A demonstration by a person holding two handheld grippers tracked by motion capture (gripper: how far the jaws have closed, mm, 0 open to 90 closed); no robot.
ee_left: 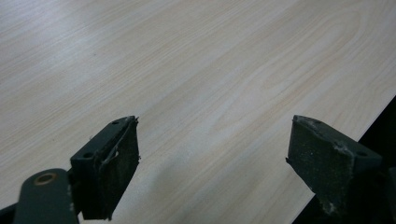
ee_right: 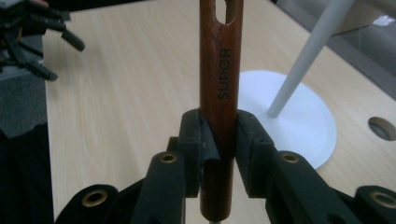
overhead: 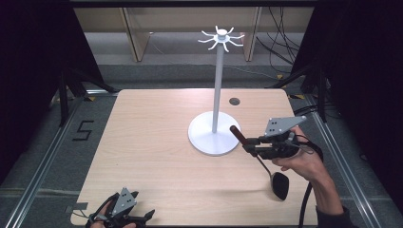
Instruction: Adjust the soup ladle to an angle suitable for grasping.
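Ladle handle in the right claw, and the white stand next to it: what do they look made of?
Ladle handle: looks like reddish-brown wood with a smooth varnished finish; faint grain shows, along with a dark brand mark and a hanging slot near the end. The right claw is shut on it. White stand: probably painted metal or plastic; an even matte white covers its round base, pole and hooks, so which one is unclear.
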